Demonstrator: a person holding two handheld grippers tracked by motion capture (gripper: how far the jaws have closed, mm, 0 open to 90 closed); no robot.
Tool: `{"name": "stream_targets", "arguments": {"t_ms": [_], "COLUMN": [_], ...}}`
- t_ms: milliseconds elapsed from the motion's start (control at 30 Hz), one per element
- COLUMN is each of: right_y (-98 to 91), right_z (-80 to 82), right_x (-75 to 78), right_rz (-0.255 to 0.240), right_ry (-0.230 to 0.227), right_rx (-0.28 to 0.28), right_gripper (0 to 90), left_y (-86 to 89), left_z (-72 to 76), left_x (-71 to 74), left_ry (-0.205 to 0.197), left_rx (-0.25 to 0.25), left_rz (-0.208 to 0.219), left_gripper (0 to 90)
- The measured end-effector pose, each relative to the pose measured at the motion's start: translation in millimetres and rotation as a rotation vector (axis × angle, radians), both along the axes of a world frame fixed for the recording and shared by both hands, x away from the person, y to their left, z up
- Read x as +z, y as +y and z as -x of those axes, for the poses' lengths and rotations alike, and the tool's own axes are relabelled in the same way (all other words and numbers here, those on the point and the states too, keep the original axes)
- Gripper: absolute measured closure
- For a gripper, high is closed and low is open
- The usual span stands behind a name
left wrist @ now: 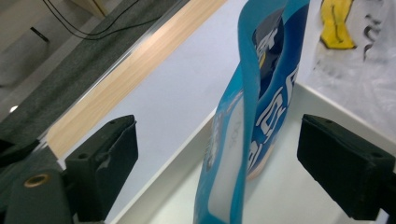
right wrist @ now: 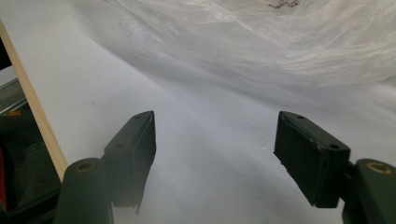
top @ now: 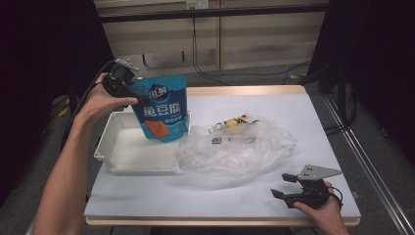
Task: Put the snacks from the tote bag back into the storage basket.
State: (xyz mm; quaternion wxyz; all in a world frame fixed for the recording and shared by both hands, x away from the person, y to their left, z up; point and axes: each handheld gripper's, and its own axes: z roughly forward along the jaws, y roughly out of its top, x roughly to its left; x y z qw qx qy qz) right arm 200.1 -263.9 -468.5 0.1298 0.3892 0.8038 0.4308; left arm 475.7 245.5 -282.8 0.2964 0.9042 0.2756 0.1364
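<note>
One white-topped table with a wooden edge (top: 313,147), everything on it. White rectangular plastic tray (top: 122,152) sits at its left side, crumpled clear plastic bag (top: 235,147) just right of the tray, touching it. Blue stand-up snack pouch with white lettering (top: 163,108) stands upright in the tray's far right corner. My left gripper (top: 139,96) is at the pouch's top left edge, jaws released, pouch between them but pads off it. My right gripper (top: 284,186) rests at the near right of the table, jaws apart, nothing between them.
</note>
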Motion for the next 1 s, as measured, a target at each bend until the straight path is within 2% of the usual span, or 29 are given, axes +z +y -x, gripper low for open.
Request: {"name": "stream_targets", "arguments": {"t_ms": [67, 133, 233, 300, 367, 433, 500, 533, 600, 667, 767, 800, 867, 900, 933, 967, 1000], "right_y": [-0.5, -0.6, -0.3, -0.3, -0.5, -1.0, -1.4, -1.7, -2.2, -3.3, -4.4, -4.7, -5.2, -5.4, -5.6, -5.7, -5.9], "right_z": [0.3, 0.2, 0.2, 0.4, 0.7, 0.5, 0.6, 0.8, 0.9, 0.8, 0.5, 0.4, 0.6, 0.3, 0.3, 0.4, 0.6], "right_x": [0.1, 0.1, 0.1, 0.2, 0.3, 0.3, 0.7, 1.0, 1.4, 1.7, 1.9, 1.9, 2.5, 2.5, 2.7, 2.8, 3.1], "right_rz": [-0.001, -0.001, -0.002, -0.002, -0.003, -0.004, -0.006, -0.008, -0.007, -0.009, -0.01, -0.012, -0.013, -0.015, -0.016, -0.018, -0.019], "right_ry": [-0.003, -0.003, -0.003, -0.004, -0.002, -0.002, -0.002, -0.006, -0.011, -0.019, -0.019, -0.022, -0.023, -0.029, -0.027, -0.028, -0.028], "right_rx": [-0.004, -0.005, -0.004, -0.004, -0.008, -0.01, -0.013, -0.015, -0.018, -0.026, -0.036, -0.041, -0.044, -0.044, -0.05, -0.055, -0.055], "right_gripper": [29.3, 29.2, 29.1, 29.2, 29.1, 29.1, 29.0, 29.0, 28.7, 28.7, 27.6, 27.6, 27.0, 26.9, 26.6, 26.4, 26.0], "left_y": [2.5, 5.6, 10.5, 12.2, 13.5, 15.7, 19.1, 21.5, 25.7, 32.6, 39.9, 42.0, 47.1, 48.8, 49.9, 51.4, 52.1], "left_z": [2.0, 4.5, 7.5, 11.0, 13.8, 17.2, 23.1, 25.0, 28.9, 32.5, 41.4, 45.4, 52.9, 56.5, 60.1, 63.3, 66.4], "left_x": [-0.9, -1.5, 0.1, 0.2, 1.5, 3.5, 4.5, 4.6, 2.7, 0.4, -2.6, -3.9, -4.1, -4.6, -5.2, -5.2, -5.6], "left_ry": [-0.001, -0.02, -0.034, -0.044, -0.042, -0.059, -0.089, -0.087, -0.109, -0.097, -0.113, -0.117, -0.129, -0.132, -0.144, -0.15, -0.146], "left_rx": [0.011, 0.035, 0.035, 0.012, 0.013, 0.032, 0.056, 0.063, 0.091, 0.123, 0.151, 0.156, 0.158, 0.168, 0.173, 0.171, 0.168], "left_rz": [0.008, 0.039, 0.068, 0.064, 0.053, 0.067, 0.101, 0.099, 0.099, 0.117, 0.1, 0.116, 0.112, 0.137, 0.143, 0.128, 0.131], "left_gripper": [9.7, 8.4, 4.7, 3.7, 3.1, 3.1, 3.1, 2.8, 2.8, 2.7, 2.8, 3.1, 2.9, 3.3, 3.2, 3.2, 3.4]}}
